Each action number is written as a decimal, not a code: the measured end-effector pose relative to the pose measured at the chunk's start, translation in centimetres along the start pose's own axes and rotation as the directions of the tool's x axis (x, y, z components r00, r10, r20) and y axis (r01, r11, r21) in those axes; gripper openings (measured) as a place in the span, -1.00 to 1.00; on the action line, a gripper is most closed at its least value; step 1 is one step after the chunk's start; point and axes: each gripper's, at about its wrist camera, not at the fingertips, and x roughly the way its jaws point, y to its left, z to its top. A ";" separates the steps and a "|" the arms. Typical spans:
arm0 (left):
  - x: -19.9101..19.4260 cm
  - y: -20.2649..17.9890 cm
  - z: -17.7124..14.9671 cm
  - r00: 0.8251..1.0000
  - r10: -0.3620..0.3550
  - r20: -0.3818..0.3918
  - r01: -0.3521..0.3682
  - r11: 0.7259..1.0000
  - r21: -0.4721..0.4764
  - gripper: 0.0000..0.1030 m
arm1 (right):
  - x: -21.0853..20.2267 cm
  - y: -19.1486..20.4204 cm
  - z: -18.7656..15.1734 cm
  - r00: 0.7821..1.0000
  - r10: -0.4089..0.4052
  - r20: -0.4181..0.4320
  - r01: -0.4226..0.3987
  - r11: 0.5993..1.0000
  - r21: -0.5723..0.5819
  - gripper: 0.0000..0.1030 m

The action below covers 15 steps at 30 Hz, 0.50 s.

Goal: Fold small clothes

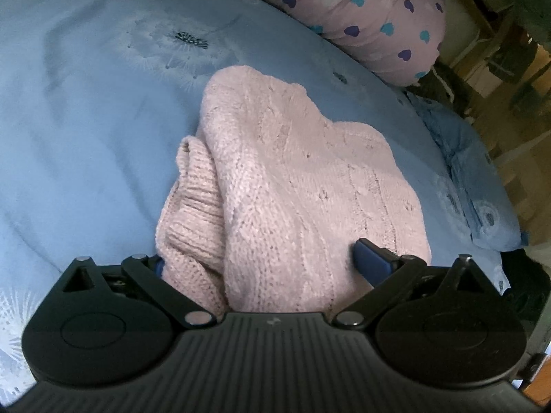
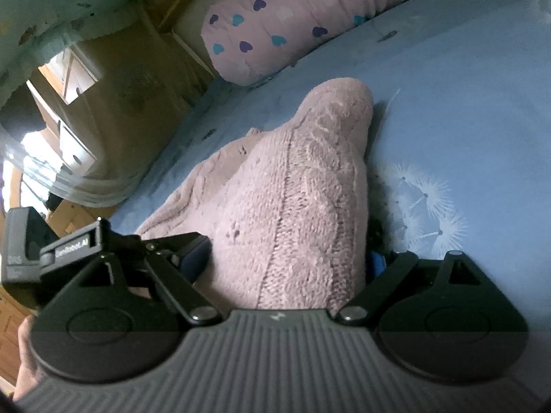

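Though the pink sweater (image 1: 292, 179) already lies doubled on itself on the blue bedspread (image 1: 86, 120), it is bunched rather than flat, so the fold looks only partly made. From the left wrist its cable-knit body humps up in the middle, and a ribbed hem or cuff (image 1: 193, 213) sticks out loose on the near left side, not tucked under. From the right wrist the same sweater (image 2: 296, 199) rises to a rounded peak, with a thinner layer spreading out flat to the left beneath it.

The left gripper (image 1: 261, 258) stands spread wide with the knit bulging up between its jaws; its right blue pad (image 1: 373, 256) sits against the wool, the other is nearly hidden, and nothing looks pinched, so I judge it released. The right gripper (image 2: 289, 258) is likewise spread, the sweater heaped between its jaws but not clamped. The other gripper's body (image 2: 51, 251) shows at its left edge, so the two work side by side at the near edge.

My reading: one fold has been laid and let go; left to do are smoothing the hump, tucking the ribbed edge, and probably another fold. A heart-print pillow (image 1: 361, 17) lies beyond, clear of the work
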 end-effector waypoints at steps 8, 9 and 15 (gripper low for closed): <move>-0.8 0.4 -0.2 0.997 -0.077 -0.012 0.077 0.997 0.002 0.50 | 0.2 -0.2 0.5 1.000 0.027 0.002 -0.028 0.996 0.086 0.08; -1.0 0.4 -0.2 0.997 -0.081 -0.009 0.081 0.997 -0.003 0.48 | 0.1 -0.1 0.5 1.000 0.026 0.002 -0.026 0.996 0.090 0.04; -2.4 0.0 -1.3 0.991 -0.131 -0.011 0.130 0.988 -0.083 0.48 | -1.5 0.6 1.0 0.998 0.055 0.007 -0.055 0.986 0.160 -0.01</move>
